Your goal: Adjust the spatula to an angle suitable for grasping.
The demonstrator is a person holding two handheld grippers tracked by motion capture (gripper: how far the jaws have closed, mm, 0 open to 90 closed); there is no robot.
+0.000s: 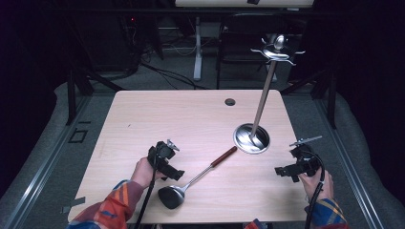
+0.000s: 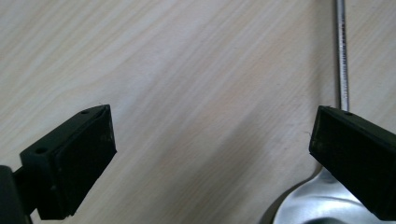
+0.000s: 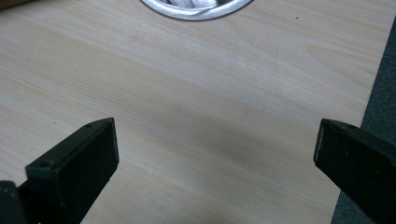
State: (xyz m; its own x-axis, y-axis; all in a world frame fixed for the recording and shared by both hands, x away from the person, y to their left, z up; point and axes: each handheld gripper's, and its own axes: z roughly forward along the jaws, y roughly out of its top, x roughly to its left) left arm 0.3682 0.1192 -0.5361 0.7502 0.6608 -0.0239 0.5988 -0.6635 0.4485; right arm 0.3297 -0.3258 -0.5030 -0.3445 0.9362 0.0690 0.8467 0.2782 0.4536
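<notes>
While the left gripper [image 1: 175,168] is being held with its jaws spread wide and holding nothing, the ladle [image 1: 191,182] is lying flat on the table [image 1: 157,114], its dark bowl at about six o'clock near the front edge and its red-tipped handle pointing toward two o'clock. In the left gripper view the steel shaft [image 2: 342,56] is being seen at the one o'clock corner, with the bowl's shiny rim [image 2: 308,205] just beside the right-hand jaw, so the ladle is sitting off to one side of the gap rather than between the jaws. If a closing is being attempted from here, the jaw is likely to strike the bowl and skid it toward the table's front edge, or the thin round shaft is likely to be pinched off-centre and rolled out. The right gripper [image 1: 282,170] is being held wide and unloaded at four o'clock, near the stand's round base [image 1: 251,138]. The tall stand [image 1: 264,93] appears tilted, possibly through the camera's angle, and could be toppled by a careless swing.
</notes>
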